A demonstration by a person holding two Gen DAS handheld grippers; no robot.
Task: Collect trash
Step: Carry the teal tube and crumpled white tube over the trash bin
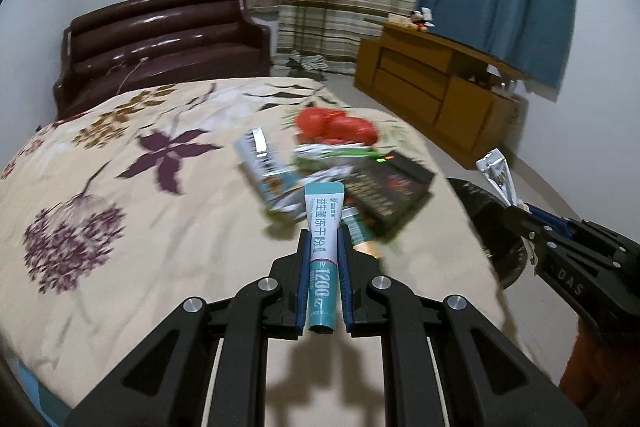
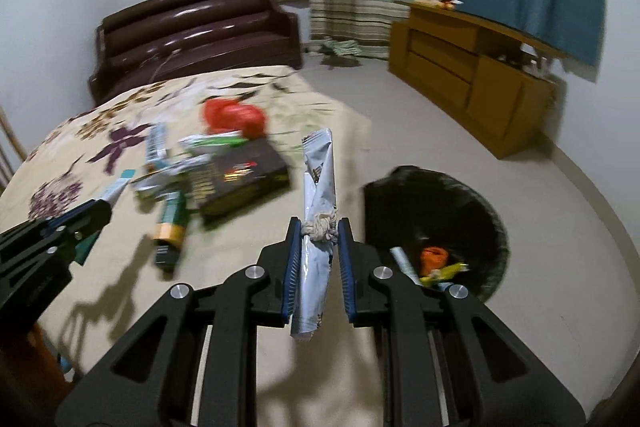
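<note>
My left gripper (image 1: 323,239) is shut on a teal and white sachet (image 1: 322,227) and holds it above the floral bedspread (image 1: 120,187). My right gripper (image 2: 318,231) is shut on a silver wrapper (image 2: 320,183) with a knotted string, held at the bed's edge, left of the black-lined trash bin (image 2: 460,203). The bin holds an orange scrap (image 2: 434,255) and other wrappers. A trash pile lies on the bed: a black box (image 1: 394,187), a red plastic bag (image 1: 336,125), silver and green packets (image 1: 264,163). The right gripper shows in the left view (image 1: 516,211).
A dark leather sofa (image 1: 164,39) stands beyond the bed. A wooden cabinet (image 2: 472,71) runs along the right wall under a blue curtain. A green and gold tube (image 2: 172,227) lies near the bed's front. Bare floor (image 2: 400,99) lies between bed and cabinet.
</note>
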